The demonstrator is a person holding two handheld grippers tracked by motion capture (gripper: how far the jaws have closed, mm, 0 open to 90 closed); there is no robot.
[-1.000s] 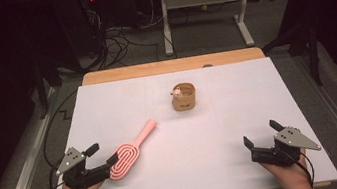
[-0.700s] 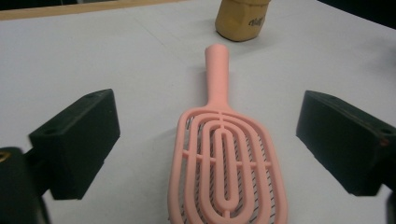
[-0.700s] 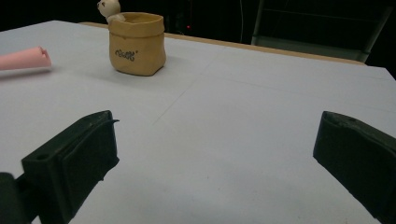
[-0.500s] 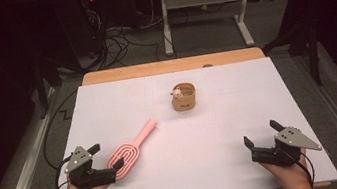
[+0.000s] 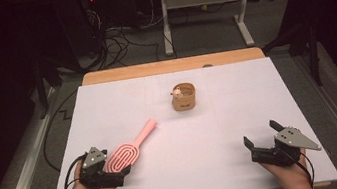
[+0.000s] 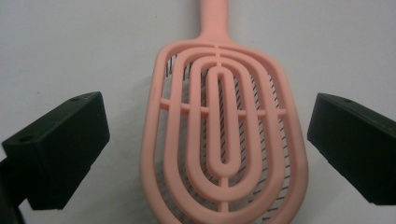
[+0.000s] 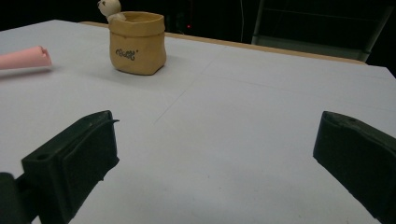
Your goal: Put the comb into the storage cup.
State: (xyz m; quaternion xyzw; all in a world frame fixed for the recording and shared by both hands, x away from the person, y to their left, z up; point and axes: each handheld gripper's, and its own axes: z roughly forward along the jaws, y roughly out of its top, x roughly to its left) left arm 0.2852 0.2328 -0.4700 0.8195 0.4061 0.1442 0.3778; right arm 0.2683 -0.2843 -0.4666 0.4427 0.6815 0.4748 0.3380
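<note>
- At the near left corner of the white table (image 5: 257, 91), your left gripper (image 5: 114, 167) sits low over the broad end of the pink hairbrush (image 5: 127, 150), with your hand behind it.
- In the left gripper view, the hairbrush (image 6: 223, 135) lies flat between the two black jaws, bristles down and looped ribs up; there is a clear gap on each side, so neither pad touches it.
- Your left jaws have just been opening and now stand wide apart, with the brush head between them but not gripped.
- The brush handle points away from you, up and to the right, towards the middle of the table.
- At the near right, your right gripper (image 5: 264, 141) rests with its jaws spread wide and nothing between them, as the right gripper view confirms.
- Near the far middle, well apart from both grippers, stands a small tan pouch-shaped pot (image 5: 183, 97) with a little bear figure (image 7: 109, 8) peeking over its rim.
</note>
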